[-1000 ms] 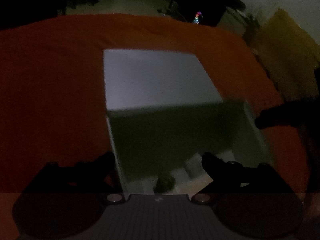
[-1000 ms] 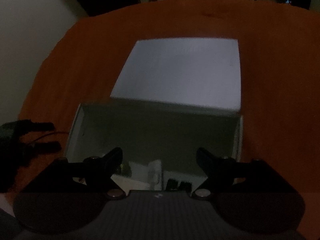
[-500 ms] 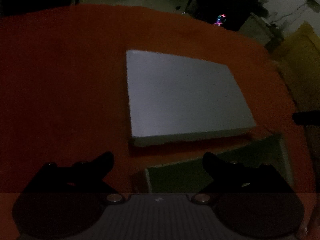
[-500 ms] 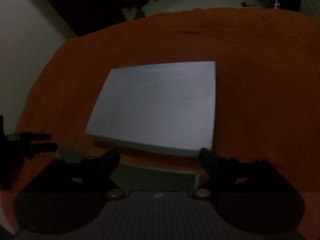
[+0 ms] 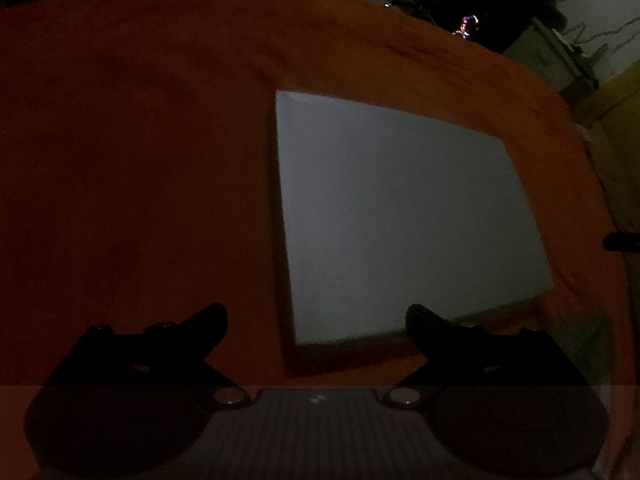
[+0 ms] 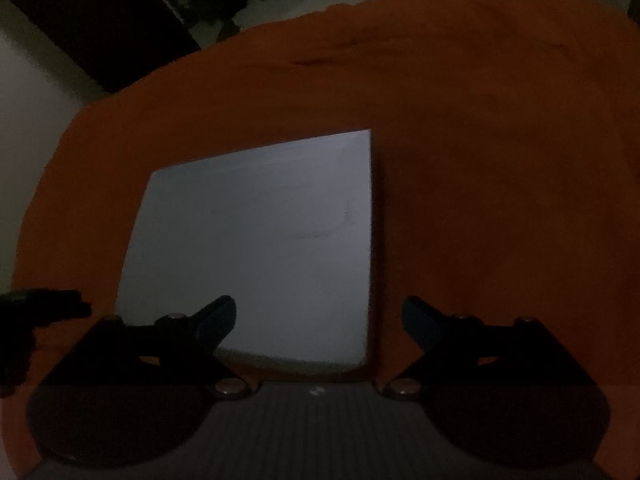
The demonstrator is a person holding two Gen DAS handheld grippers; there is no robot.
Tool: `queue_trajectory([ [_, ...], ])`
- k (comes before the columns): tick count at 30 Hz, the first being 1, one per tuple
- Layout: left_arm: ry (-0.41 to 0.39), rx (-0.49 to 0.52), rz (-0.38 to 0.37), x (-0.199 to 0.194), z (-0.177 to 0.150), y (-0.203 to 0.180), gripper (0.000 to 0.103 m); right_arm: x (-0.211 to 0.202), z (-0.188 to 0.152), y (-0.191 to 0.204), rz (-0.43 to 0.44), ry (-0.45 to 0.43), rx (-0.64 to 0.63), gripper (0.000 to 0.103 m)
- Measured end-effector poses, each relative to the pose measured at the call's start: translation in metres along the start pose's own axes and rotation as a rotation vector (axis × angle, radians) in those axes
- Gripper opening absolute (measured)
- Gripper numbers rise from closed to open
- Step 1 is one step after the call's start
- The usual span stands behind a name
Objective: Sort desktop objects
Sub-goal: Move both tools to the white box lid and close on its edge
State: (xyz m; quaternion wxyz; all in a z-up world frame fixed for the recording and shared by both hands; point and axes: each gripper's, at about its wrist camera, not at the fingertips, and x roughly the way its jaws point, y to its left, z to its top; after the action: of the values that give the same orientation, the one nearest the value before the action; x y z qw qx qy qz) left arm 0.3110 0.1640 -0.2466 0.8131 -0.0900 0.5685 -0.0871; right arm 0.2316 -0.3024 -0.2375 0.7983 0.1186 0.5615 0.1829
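Observation:
A white flat box lid point(image 5: 404, 220) lies on the orange tablecloth point(image 5: 140, 160); it also shows in the right wrist view point(image 6: 260, 248). My left gripper point(image 5: 316, 320) is open and empty, above the lid's near left corner. My right gripper point(image 6: 318, 316) is open and empty, above the lid's near right part. A sliver of the open grey box point(image 5: 576, 332) shows at the left wrist view's lower right. The scene is very dim.
The other gripper's dark fingers show at the frame edges: right edge of the left view point(image 5: 622, 242), left edge of the right view point(image 6: 44, 306). The cloth's far edge point(image 6: 400, 4) drops to a dark room. A yellow object point(image 5: 616, 96) stands at the far right.
Both grippers have pulled back and up from the open box. The box has slid out of view below and the lid now fills the middle. Both stayed open.

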Motion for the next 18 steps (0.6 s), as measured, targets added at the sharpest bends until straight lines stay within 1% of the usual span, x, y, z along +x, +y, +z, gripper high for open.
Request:
queue_trajectory([
  [4, 0.009, -0.009, -0.014, 0.017, 0.017, 0.002, 0.097, 0.017, 0.015, -0.009, 0.000, 0.009, 0.019, 0.095],
  [6, 0.007, -0.008, 0.006, 0.027, 0.024, 0.003, 0.097, 0.025, 0.020, -0.013, -0.014, 0.010, 0.023, 0.097],
  [8, -0.003, -0.009, 0.050, 0.035, 0.029, 0.005, 0.097, 0.034, 0.024, -0.016, -0.021, 0.010, 0.029, 0.098],
  [9, -0.001, -0.016, 0.058, 0.040, 0.032, 0.007, 0.097, 0.038, 0.026, -0.018, -0.023, 0.009, 0.032, 0.099],
  [11, 0.005, -0.036, 0.053, 0.047, 0.036, 0.012, 0.097, 0.048, 0.030, -0.023, -0.026, 0.018, 0.036, 0.099],
  [14, 0.001, -0.040, 0.052, 0.056, 0.041, 0.017, 0.097, 0.062, 0.036, -0.030, -0.033, 0.030, 0.044, 0.101],
  [18, 0.012, -0.051, 0.029, 0.068, 0.046, 0.021, 0.097, 0.077, 0.041, -0.037, -0.033, 0.030, 0.051, 0.102],
])
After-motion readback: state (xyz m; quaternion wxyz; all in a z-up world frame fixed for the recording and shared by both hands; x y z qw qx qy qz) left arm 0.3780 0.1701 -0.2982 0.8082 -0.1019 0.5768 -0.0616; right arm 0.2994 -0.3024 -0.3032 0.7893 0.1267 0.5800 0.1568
